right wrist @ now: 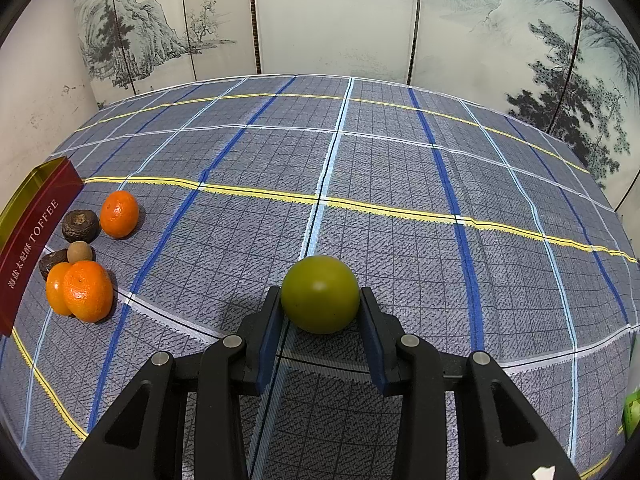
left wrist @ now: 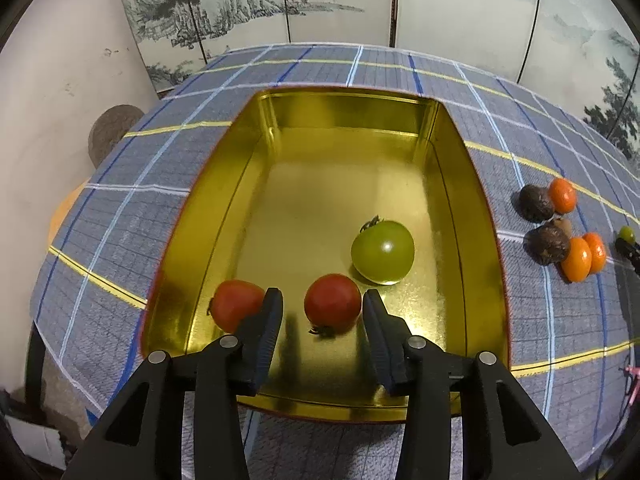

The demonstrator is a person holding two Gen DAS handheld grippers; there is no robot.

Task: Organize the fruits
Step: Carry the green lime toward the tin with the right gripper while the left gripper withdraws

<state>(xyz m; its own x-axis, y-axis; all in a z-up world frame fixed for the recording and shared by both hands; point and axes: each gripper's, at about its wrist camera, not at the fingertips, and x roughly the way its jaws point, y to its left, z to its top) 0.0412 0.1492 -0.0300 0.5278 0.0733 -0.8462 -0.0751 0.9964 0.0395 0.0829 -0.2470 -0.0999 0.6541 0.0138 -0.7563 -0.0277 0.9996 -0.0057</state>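
A gold tin box (left wrist: 248,184) sits on the checked cloth and holds two red tomatoes (left wrist: 333,303) (left wrist: 234,304) and one green tomato (left wrist: 383,251). My left gripper (left wrist: 322,312) is open over the box's near end, its jaws on either side of a red tomato without touching it. My right gripper (right wrist: 320,304) is shut on a second green tomato (right wrist: 320,299), just above the cloth. That gripper and tomato show small at the right edge of the left wrist view (left wrist: 626,236).
Three oranges (right wrist: 119,213) (right wrist: 88,290) (right wrist: 57,288), two dark brown fruits (right wrist: 80,225) and a small tan one (right wrist: 80,252) lie beside the box's red side wall (right wrist: 36,236). A painted folding screen stands behind the table. A green packet (right wrist: 632,412) shows at the right edge.
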